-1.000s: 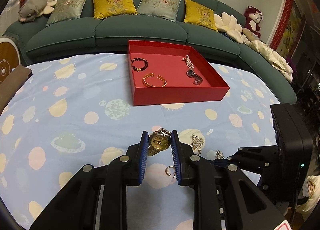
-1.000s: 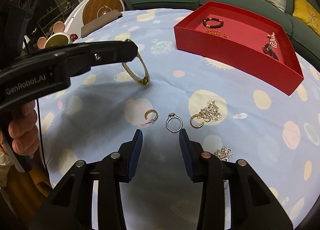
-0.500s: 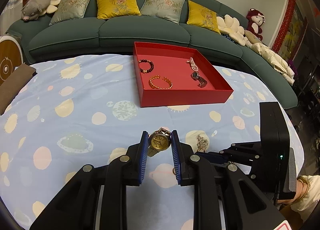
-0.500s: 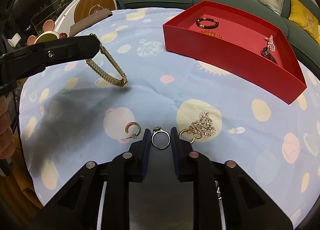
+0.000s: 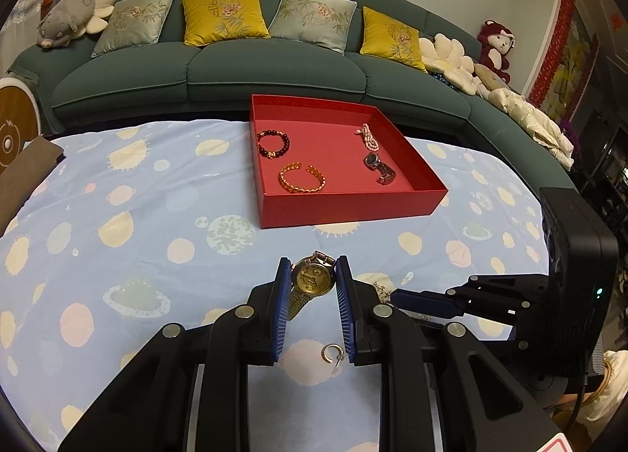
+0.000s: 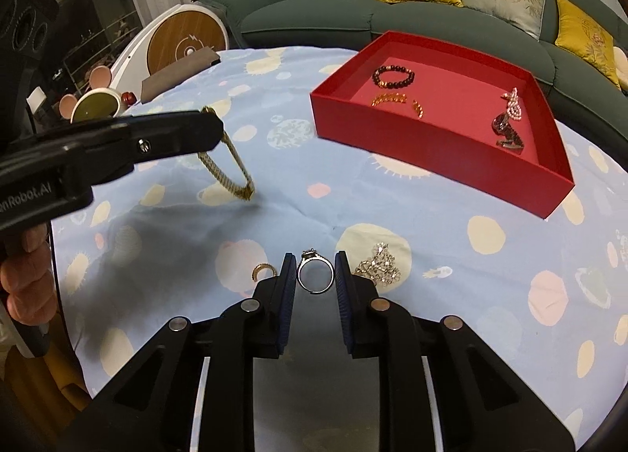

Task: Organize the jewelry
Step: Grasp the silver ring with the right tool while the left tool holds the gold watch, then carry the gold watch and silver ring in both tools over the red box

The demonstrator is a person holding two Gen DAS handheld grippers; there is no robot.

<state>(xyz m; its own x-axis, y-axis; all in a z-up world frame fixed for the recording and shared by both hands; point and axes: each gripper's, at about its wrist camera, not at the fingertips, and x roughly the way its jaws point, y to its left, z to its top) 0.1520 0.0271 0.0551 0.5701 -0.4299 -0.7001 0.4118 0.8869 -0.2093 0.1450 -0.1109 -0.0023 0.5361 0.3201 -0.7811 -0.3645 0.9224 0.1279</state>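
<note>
My left gripper [image 5: 313,279] is shut on a gold watch [image 5: 313,280] and holds it above the blue patterned cloth; its band [image 6: 231,169] hangs down in the right wrist view. My right gripper [image 6: 315,275] is shut on a silver ring [image 6: 315,276], just above the cloth. The red tray [image 5: 353,208] stands further back and holds a dark bead bracelet [image 5: 273,144], a gold bangle [image 5: 301,178], a pearl piece [image 5: 369,138] and a dark watch [image 5: 377,166]. A gold hoop earring [image 5: 333,354] and a sparkly silver piece [image 6: 378,268] lie on the cloth.
A green sofa [image 5: 204,71] with cushions curves behind the table. A round wooden-faced device [image 6: 184,41] and small items stand at the table's left. A brown cloth [image 5: 23,173] lies at the left edge. The right gripper's body [image 5: 549,295] is close on my left gripper's right.
My right gripper has closed on the silver ring and lifted it slightly. My left gripper has risen with the gold watch and its band has come off the cloth.
</note>
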